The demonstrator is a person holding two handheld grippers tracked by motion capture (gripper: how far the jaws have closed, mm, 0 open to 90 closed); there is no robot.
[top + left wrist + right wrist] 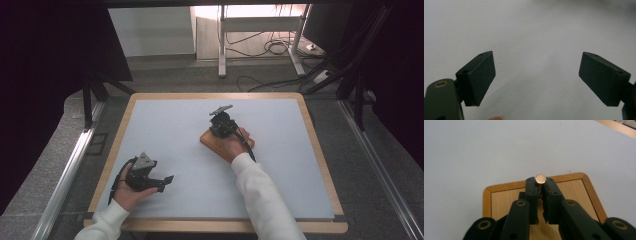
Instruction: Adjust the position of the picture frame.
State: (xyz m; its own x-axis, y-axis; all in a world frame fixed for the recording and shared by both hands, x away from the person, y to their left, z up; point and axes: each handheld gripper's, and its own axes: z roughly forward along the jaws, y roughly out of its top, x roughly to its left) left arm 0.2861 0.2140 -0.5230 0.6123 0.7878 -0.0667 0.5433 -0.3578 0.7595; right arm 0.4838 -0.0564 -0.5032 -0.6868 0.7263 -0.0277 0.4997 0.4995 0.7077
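right gripper: jaws nearly together, pinching a small round gold disc at their tips, over wooden tray
left gripper: jaws spread, nothing between, low over worktop
tray: mid worktop, right of centre

High view: fixed overhead, faces fwd/down on whole worktop. Left gripper view: close, low over bare mat. Right gripper view: close, above wooden board; board shared w/ high view.
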